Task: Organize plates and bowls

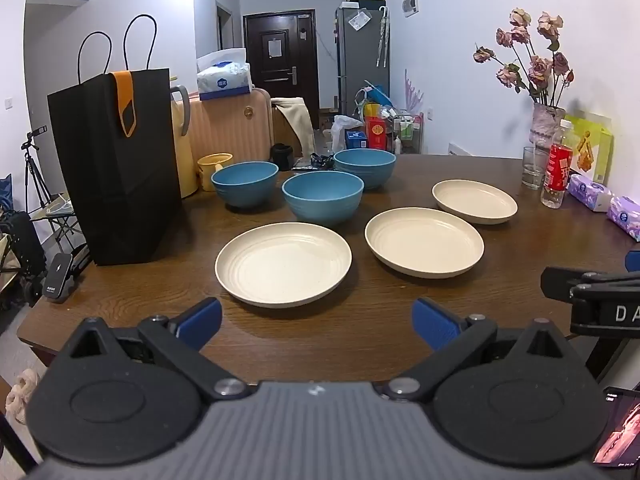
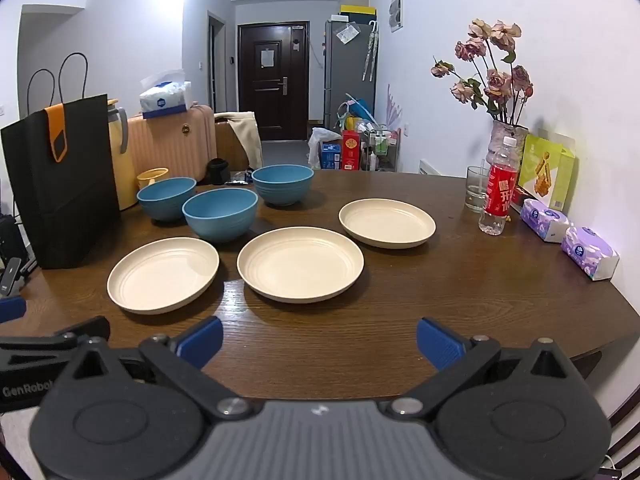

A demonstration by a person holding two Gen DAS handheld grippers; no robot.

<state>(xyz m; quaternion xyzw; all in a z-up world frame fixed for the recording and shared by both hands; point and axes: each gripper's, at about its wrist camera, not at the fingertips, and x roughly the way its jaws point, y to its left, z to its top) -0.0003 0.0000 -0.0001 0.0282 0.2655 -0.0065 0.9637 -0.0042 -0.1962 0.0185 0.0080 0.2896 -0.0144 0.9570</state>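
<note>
Left wrist view: both my grippers [image 1: 316,322] [image 2: 319,340] gape empty at the table's near edge [image 1: 320,344], so I'd slide under the nearest cream plate's [image 1: 283,264] rim first.

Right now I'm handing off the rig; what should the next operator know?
Left gripper: open, empty, above the table's near edge.
Right gripper: open, empty, beside it.
Three cream plates lie singly in a row, none stacked.
Three blue bowls stand separately behind them, by the black bag.
Done: nothing stacked yet.
Left: gather the plates into one pile, the bowls into another.
</note>
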